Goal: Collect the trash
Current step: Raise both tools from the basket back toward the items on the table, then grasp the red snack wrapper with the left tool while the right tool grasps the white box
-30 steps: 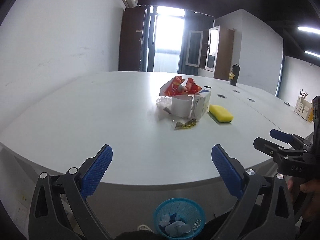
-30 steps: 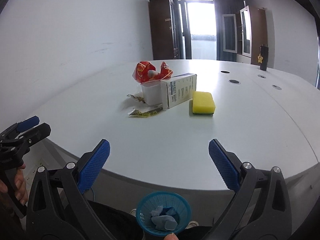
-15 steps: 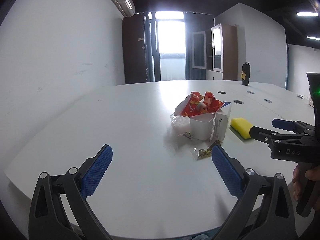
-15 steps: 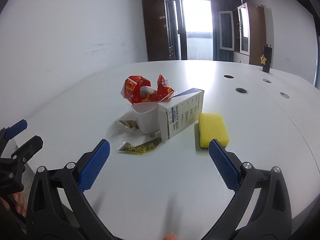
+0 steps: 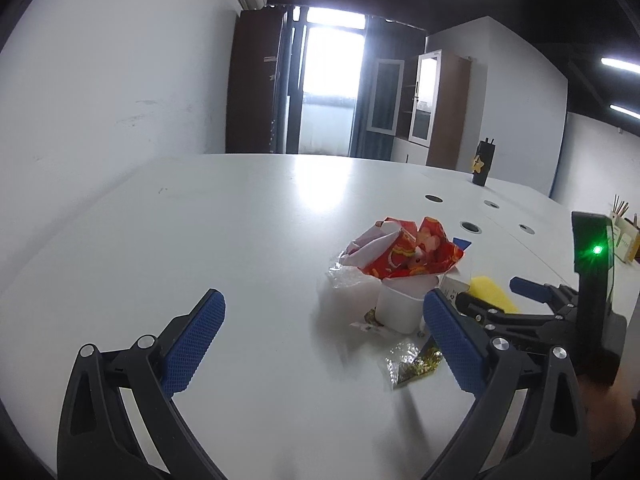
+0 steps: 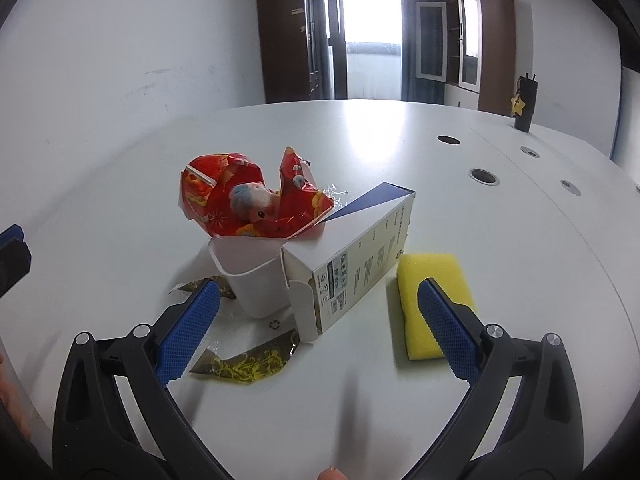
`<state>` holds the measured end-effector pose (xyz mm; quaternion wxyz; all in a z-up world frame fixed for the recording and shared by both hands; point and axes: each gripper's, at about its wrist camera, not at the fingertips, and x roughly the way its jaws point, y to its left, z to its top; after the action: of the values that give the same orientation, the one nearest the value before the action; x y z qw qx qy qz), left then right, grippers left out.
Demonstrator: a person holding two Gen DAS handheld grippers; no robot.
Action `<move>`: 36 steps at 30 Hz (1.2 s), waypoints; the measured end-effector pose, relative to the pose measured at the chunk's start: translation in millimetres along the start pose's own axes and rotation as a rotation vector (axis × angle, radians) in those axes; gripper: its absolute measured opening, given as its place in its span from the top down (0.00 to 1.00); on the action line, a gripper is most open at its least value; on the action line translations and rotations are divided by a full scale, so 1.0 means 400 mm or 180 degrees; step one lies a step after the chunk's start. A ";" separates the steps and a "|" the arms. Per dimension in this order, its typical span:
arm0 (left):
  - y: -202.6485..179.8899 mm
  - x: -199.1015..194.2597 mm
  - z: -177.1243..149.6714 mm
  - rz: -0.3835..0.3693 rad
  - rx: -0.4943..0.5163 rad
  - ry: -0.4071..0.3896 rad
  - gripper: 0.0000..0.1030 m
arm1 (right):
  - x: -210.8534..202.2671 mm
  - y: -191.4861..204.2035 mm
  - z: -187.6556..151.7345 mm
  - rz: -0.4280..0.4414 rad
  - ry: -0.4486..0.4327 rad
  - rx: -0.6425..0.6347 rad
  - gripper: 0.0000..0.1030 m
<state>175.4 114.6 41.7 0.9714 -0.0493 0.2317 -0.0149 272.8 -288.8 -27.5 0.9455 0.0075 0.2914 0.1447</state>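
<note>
Left wrist view: left tongs (image 5: pixel 322 332) wide open, nothing held. Trash all on the white bench (image 5: pixel 200 240): red wrapper (image 5: pixel 408 252) stuffed in a white cup (image 5: pixel 400 308), clear plastic (image 5: pixel 344 276) beside it, gold wrapper (image 5: pixel 412 362) near the cup. Right tongs (image 5: pixel 488 294) seen at the side, open too.

Right wrist view: right tongs (image 6: pixel 318 334) wide open, empty, close to the pile. White box (image 6: pixel 360 264) touching the cup (image 6: pixel 256 280); yellow sponge (image 6: pixel 432 280) just beside the box. Gold wrapper (image 6: pixel 244 366) flat in front. Probably nothing collected yet; every piece left to pick up.
</note>
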 end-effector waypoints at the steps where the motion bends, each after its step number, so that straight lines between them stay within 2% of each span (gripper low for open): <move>1: 0.002 0.010 0.009 -0.0040 -0.0015 0.0012 0.06 | 0.012 0.001 0.006 -0.0021 0.0010 0.0004 0.08; 9: 0.007 0.081 0.033 -0.0172 -0.0007 0.0063 0.06 | 0.078 0.002 0.032 -0.0084 0.0079 -0.0035 0.09; 18: -0.039 0.169 0.054 -0.0269 0.0095 0.0179 0.06 | 0.104 -0.047 0.021 0.0054 0.0243 0.0103 0.31; 21: -0.066 0.221 0.065 -0.0394 0.0064 0.0350 0.06 | 0.107 -0.061 0.017 0.0144 0.0299 0.0129 0.38; 23: -0.088 0.255 0.065 -0.0369 0.0087 0.0431 0.06 | 0.111 -0.069 0.015 0.0156 0.0330 0.0123 0.47; 27: -0.120 0.302 0.073 -0.0405 0.0171 0.0505 0.06 | 0.114 -0.086 0.009 0.0249 0.0388 0.0157 0.59; 29: -0.124 0.319 0.074 -0.0431 0.0161 0.0552 0.08 | 0.112 -0.093 0.008 0.0271 0.0395 0.0168 0.61; 31: -0.130 0.338 0.074 -0.0492 0.0157 0.0627 0.18 | 0.111 -0.099 0.009 0.0299 0.0402 0.0182 0.62; 33: -0.135 0.358 0.069 -0.0442 0.0164 0.0728 0.37 | 0.110 -0.105 0.010 0.0317 0.0414 0.0195 0.64; 36: -0.127 0.349 0.065 -0.0392 0.0142 0.0708 0.60 | 0.099 -0.110 0.013 0.0342 0.0376 0.0188 0.67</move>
<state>311.4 59.1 7.4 0.9378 -0.0398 0.3342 -0.0849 319.1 -319.7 -49.2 0.9170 0.0425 0.3500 0.1867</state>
